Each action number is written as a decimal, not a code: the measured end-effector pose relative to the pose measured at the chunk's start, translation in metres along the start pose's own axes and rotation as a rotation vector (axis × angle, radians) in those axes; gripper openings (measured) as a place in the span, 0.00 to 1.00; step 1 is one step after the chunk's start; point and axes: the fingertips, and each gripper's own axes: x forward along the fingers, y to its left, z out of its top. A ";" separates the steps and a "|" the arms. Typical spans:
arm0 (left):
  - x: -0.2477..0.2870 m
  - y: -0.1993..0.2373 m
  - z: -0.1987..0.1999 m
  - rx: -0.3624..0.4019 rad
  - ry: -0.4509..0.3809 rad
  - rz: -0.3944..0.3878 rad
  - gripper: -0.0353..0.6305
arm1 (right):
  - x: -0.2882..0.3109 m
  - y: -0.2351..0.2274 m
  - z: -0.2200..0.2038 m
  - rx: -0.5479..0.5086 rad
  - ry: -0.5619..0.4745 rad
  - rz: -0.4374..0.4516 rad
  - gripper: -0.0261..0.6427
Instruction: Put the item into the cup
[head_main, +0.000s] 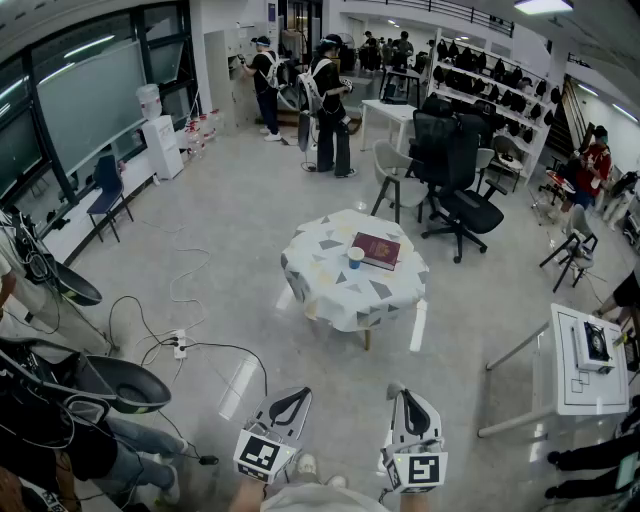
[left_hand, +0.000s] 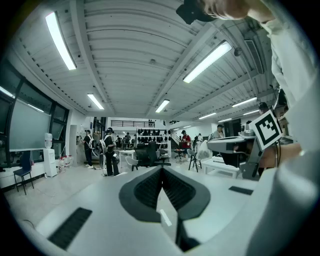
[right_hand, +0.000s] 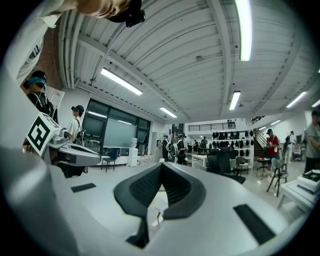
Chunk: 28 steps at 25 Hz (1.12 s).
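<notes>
A small white and blue cup stands on a round table with a grey-patterned cloth, well ahead of me. A dark red book lies flat just right of the cup. My left gripper and right gripper are held low near my body, far short of the table. Both point forward into the room. In the left gripper view the left gripper has its jaws together with nothing between them. The right gripper looks the same in the right gripper view. Neither gripper view shows the cup clearly.
Cables and a power strip lie on the floor at my left. Black office chairs stand behind the table. A white desk is at the right. Two people stand at the back, and a person with grippers is at my left.
</notes>
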 end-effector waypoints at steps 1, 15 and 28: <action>-0.002 -0.012 0.002 0.014 -0.006 -0.008 0.07 | -0.009 -0.005 -0.003 0.005 0.005 -0.002 0.05; -0.020 -0.084 0.007 0.038 -0.009 -0.018 0.07 | -0.060 -0.013 -0.011 0.021 0.007 0.044 0.05; 0.018 -0.031 0.000 0.033 -0.011 0.014 0.07 | 0.001 -0.001 -0.024 0.009 0.037 0.086 0.05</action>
